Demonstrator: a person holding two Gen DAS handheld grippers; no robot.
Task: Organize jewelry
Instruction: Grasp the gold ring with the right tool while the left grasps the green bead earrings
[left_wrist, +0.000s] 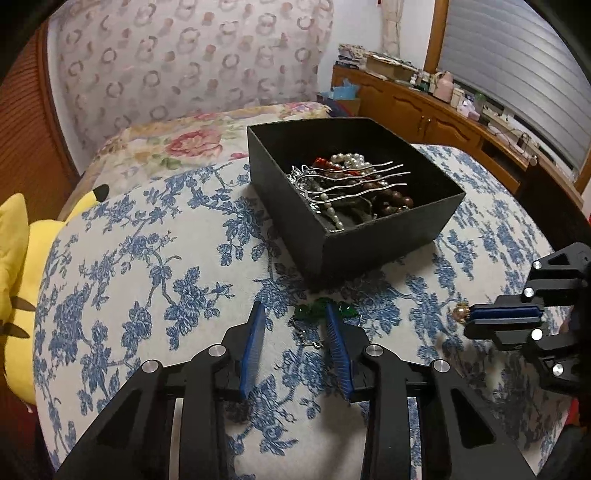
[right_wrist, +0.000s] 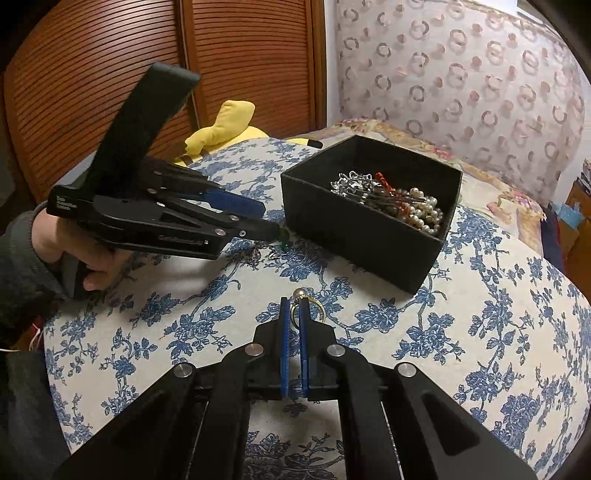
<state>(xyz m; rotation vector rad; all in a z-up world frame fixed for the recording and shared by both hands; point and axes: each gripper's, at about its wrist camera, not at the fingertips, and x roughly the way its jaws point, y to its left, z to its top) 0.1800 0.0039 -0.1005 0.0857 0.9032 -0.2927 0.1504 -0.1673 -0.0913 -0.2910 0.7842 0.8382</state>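
A black open box (left_wrist: 388, 236) (right_wrist: 354, 229) sits on the blue-flowered cloth and holds pearl strings, brown beads, silver hair forks and chains. My left gripper (left_wrist: 295, 314) is open and low over the cloth, its fingers on either side of a green-stone piece with a thin chain (left_wrist: 314, 310); the green stone also shows at its tip in the right wrist view (right_wrist: 282, 236). My right gripper (right_wrist: 294, 301) is shut on a gold ring with a pearl (right_wrist: 301, 295), held just above the cloth before the box; it shows in the left wrist view (left_wrist: 469, 315) too.
A yellow plush toy (left_wrist: 14, 280) (right_wrist: 221, 125) lies at the cloth's far left edge. A floral pillow (left_wrist: 177, 144) and a patterned headboard (left_wrist: 184, 62) are behind the box. A wooden cabinet (left_wrist: 424, 110) with clutter stands at the right.
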